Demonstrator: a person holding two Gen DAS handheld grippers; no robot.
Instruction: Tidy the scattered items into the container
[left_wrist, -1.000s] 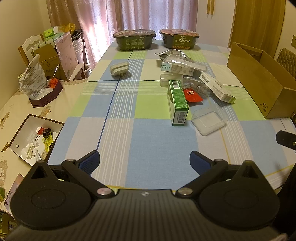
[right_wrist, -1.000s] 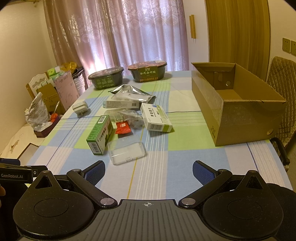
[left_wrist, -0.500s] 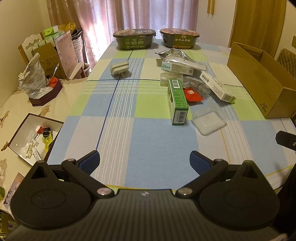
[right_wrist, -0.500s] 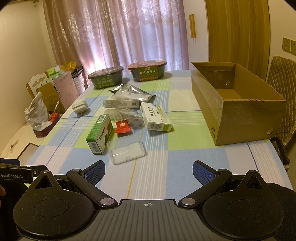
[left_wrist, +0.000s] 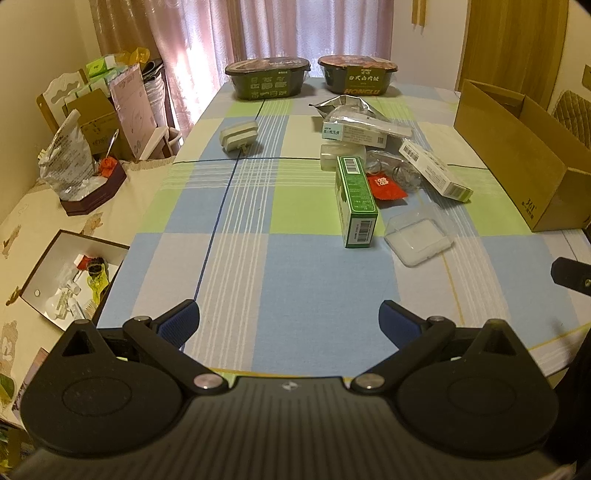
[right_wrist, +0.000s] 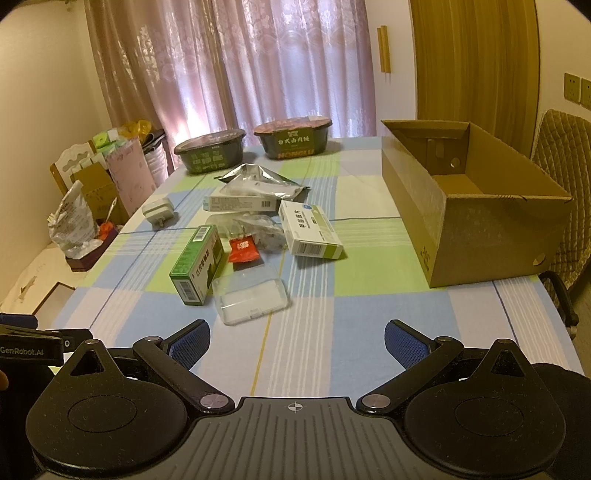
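Both hand-held grippers hover released above the near edge of the checked blue-and-green counter (right_wrist: 369, 314), the left hand-held gripper (left_wrist: 288, 325) and right hand-held gripper (right_wrist: 297, 341) grasping nothing. The scattered items lie mid-counter: a green rectangular carton (right_wrist: 197, 264) just beside a clear plastic case (right_wrist: 251, 297), a red sachet (right_wrist: 242, 250) and a white medicine box (right_wrist: 309, 230). The open brown cardboard box (right_wrist: 487, 232) stands at the right, well apart.
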